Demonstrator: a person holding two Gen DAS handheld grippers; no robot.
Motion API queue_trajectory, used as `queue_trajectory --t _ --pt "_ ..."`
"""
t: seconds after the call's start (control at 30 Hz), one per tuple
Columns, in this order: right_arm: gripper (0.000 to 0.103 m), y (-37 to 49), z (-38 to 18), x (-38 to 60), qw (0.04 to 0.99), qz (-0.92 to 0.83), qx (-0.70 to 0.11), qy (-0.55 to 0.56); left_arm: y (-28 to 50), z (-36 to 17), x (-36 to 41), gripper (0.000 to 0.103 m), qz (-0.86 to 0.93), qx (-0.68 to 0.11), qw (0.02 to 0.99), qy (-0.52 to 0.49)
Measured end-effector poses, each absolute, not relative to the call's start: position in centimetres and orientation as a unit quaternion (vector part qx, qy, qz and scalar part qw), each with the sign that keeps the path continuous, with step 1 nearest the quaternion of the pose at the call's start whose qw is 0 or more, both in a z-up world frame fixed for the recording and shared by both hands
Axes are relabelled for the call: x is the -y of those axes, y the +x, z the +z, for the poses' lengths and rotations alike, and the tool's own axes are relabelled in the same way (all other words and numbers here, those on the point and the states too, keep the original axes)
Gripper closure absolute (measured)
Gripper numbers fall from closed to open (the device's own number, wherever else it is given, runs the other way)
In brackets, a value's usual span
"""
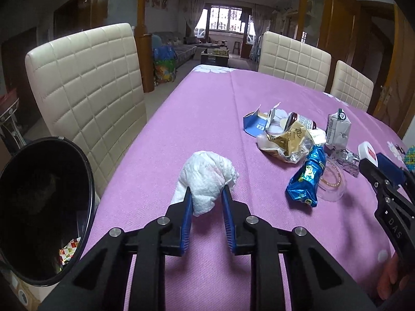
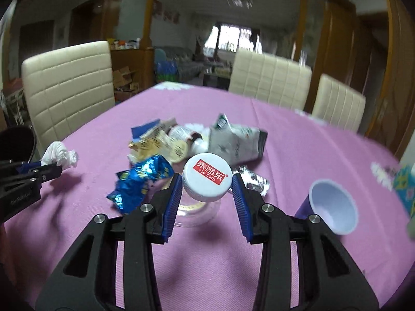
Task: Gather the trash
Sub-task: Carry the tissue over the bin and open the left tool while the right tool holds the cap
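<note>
Pinching a crumpled white tissue (image 1: 207, 178) between the nearly closed left gripper (image 1: 207, 194), just above the purple tablecloth (image 1: 202, 108); clamping a white bottle cap (image 2: 207, 178) in the half-open right gripper (image 2: 206, 184); lying beyond, wrappers (image 2: 140, 184) heaped mid-table.

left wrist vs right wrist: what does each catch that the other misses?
Left wrist only: the black bin at the table's left edge, with its opening and a scrap inside, and the left gripper closed on the white tissue.

Right wrist only: the purple cup lying on its side, and the right gripper holding the white cap.

Both: the blue wrapper, gold wrapper, grey carton, clear lid, pink tablecloth and cream chairs.
</note>
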State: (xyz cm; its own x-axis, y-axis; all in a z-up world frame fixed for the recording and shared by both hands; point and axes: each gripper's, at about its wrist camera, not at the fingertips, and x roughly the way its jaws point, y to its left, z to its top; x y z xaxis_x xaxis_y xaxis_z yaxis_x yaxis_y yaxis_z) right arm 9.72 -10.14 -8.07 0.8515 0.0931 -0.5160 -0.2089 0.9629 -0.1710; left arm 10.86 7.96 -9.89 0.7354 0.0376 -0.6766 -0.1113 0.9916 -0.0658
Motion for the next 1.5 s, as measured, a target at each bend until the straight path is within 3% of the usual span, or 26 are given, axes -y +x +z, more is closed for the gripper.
queue_trajectory --t 0.4,1.5 --pt "0.061 9.2 -8.0 9.7 0.956 0.083 -0.262 -0.103 7.1 -8.2 -6.8 0.081 0.072 -0.284 0.956 0.025" --pt "0.061 6.3 -6.3 1.7 0.952 0.170 -0.218 -0.134 4.4 -6.6 -10.9 0.081 0.126 -0.254 0.959 0.004"
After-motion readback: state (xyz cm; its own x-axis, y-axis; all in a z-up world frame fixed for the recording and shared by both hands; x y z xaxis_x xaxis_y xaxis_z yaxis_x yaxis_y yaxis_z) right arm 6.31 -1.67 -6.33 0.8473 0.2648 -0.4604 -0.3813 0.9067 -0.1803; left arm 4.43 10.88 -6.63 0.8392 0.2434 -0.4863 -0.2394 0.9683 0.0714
